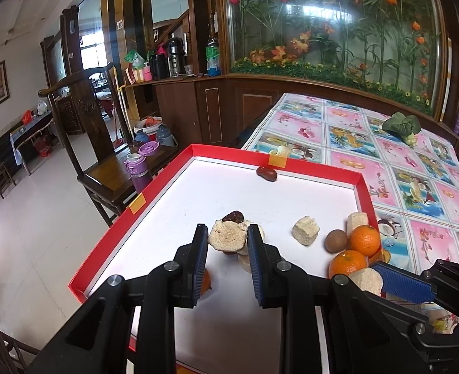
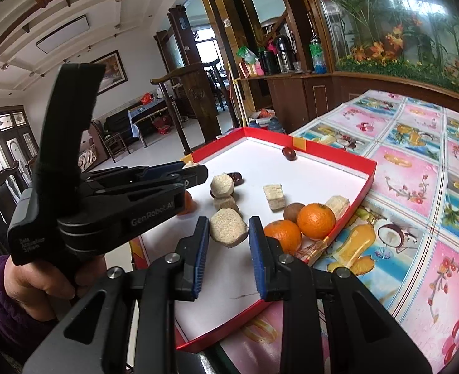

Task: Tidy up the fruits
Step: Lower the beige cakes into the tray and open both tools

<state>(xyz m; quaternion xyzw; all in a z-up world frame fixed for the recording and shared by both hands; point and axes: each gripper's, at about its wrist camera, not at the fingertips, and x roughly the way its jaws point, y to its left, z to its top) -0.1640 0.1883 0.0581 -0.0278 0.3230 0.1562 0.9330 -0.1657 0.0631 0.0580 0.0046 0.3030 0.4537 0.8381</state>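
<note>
A red tray (image 1: pixel 365 193) with a white floor holds the fruit. My left gripper (image 1: pixel 228 233) is shut on a beige sugarcane chunk (image 1: pixel 226 240), above more chunks and a dark date (image 1: pixel 232 217). My right gripper (image 2: pixel 229 229) grips a second chunk (image 2: pixel 229 224) near the tray's front. Two oranges (image 2: pixel 316 221) and a brown round fruit (image 2: pixel 293 212) lie in the right corner with loose chunks (image 2: pixel 273 197). A third orange (image 2: pixel 187 205) is half hidden under the left gripper (image 2: pixel 198 171). One red date (image 1: pixel 267 173) lies alone by the far rim.
The tray sits at the corner of a table with a flowered cloth (image 1: pixel 385 143). A leafy green vegetable (image 1: pixel 401 124) lies at the far side. A wooden chair (image 1: pixel 104 168) with a purple bottle (image 1: pixel 139 171) stands left of the table. A hand (image 2: pixel 42 280) holds the left gripper.
</note>
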